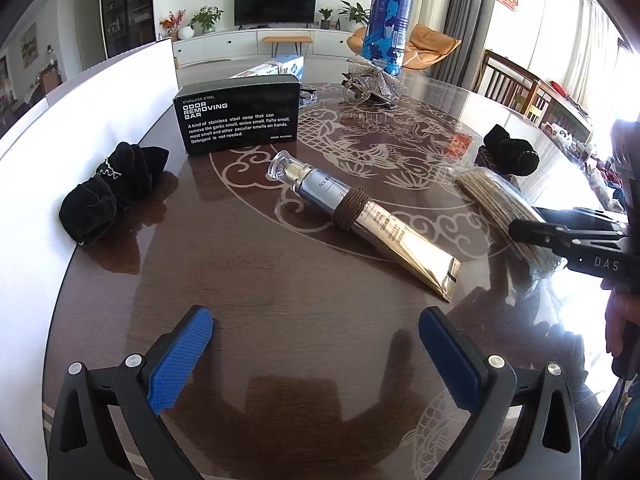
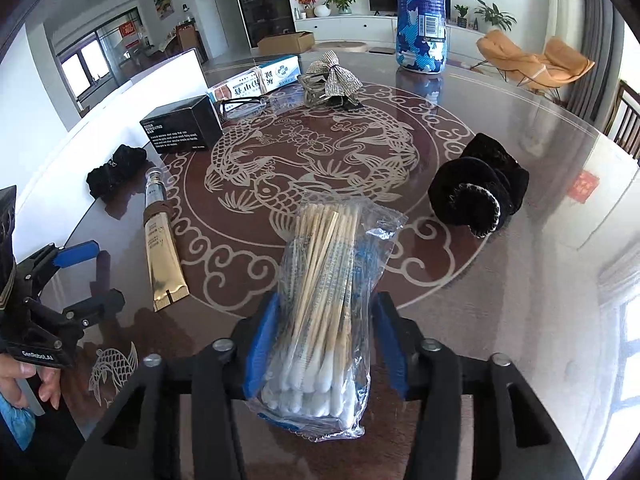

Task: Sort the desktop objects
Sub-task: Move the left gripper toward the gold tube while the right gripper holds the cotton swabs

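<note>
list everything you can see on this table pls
cotton swab bag: 1, clear, wooden sticks with white tips, between the right gripper's pads
tube: 1, gold and silver, brown cord wound round it, lying mid-table
odor removing bar box: 1, black, behind the tube
velvet pouches: 2, black, one far left, one right of the bag
bottle: 1, blue camouflage, upright at the back
bow clip: 1, silver, in front of the bottle
glasses: 1, dark frame, behind the black box
carton: 1, white and teal, far left back
table: 1, dark brown, fish pattern
left gripper: open, empty
right gripper: open
</note>
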Available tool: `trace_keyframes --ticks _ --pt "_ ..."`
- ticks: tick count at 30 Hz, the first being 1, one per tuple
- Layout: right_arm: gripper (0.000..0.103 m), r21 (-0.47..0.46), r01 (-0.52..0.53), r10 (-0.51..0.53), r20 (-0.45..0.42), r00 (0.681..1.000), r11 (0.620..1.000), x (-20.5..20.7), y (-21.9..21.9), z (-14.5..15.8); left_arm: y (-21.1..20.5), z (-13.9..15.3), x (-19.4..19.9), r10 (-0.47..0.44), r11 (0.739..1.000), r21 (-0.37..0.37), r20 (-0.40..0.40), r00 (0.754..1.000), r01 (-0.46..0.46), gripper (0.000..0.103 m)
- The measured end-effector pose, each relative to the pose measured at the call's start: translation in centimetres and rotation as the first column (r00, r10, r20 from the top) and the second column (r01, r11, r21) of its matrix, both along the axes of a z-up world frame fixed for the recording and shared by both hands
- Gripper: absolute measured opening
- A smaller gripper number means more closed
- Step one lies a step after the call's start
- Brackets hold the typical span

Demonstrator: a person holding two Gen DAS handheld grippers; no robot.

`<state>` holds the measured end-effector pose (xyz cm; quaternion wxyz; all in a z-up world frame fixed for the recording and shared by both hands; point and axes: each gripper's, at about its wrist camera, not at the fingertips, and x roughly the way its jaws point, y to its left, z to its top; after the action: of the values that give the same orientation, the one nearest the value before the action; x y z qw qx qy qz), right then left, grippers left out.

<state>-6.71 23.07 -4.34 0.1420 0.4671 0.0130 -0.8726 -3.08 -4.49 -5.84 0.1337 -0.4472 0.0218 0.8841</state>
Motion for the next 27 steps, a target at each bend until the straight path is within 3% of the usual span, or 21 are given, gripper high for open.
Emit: trace_keyframes --ticks 3,8,17,23,27 --pt "0.074 0.04 -0.026 0.026 -0.015 1.0 0.999 0.1 -0.8 -0.3 -0.4 0.0 0.1 0.007 1.0 0.026 -0.003 1.0 -0.007 0.103" --pt "0.082 0.108 -0.047 0.052 -0.043 0.998 0.993 0.1 -2.0 -0.8 -0.6 0.0 0.1 0.012 0.999 0.045 -0.006 1.0 -0.012 0.103" --pt "0.102 0.109 -0.031 0.037 -0.052 0.998 0.994 0.1 -1.9 -1.2 -0.7 0.0 0.0 0.017 0.998 0.056 -0.006 1.0 -0.017 0.103" --pt "0.103 0.111 -0.026 0.031 -0.047 0.998 0.994 0.0 -1.9 -1.3 -0.7 0.0 0.0 0.048 0.998 0.034 0.009 0.999 -0.049 0.103" --pt "0.103 0.111 -0.026 0.031 -0.047 0.998 0.993 0.0 -1.9 -1.3 -0.5 0.1 0.1 0.107 0.992 0.06 0.049 0.993 -0.11 0.103"
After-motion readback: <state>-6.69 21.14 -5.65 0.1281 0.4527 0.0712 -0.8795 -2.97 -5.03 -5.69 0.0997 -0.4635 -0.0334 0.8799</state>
